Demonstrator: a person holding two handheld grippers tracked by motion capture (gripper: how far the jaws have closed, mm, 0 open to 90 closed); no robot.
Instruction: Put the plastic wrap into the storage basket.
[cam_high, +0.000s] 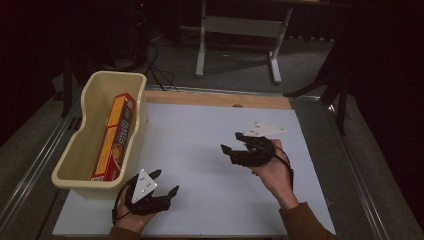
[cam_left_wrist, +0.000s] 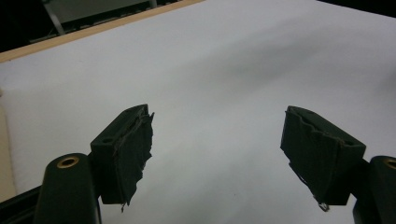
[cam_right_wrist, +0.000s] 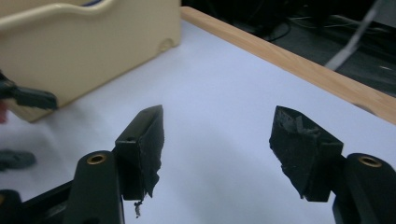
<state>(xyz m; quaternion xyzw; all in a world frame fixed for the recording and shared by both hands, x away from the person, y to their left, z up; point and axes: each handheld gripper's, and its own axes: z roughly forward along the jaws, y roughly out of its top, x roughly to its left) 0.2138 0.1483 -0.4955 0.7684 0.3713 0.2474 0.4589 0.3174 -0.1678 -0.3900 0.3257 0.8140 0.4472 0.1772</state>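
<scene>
Long orange carton (cam_high: 114, 137) lying lengthwise inside the cream bin (cam_high: 80, 150) at the left edge of the surface (cam_high: 210, 150), leaning against the bin's right wall; nearest thing to the left gripper (cam_high: 159, 186), which hovers just beside the bin's near corner with jaws spread wide and nothing between them. Right gripper (cam_high: 234, 143) held above the middle of the surface, well apart from the bin, jaws likewise parted and empty; torn black pads (cam_right_wrist: 149, 140) visible on its jaws. Probably a light, stiff cardboard box, smooth-faced and a little slippery; likely to dent under a hard squeeze. Best taken across the narrow width near mid-length, from above, clear of the bin wall; an end grip would likely let it swing.
</scene>
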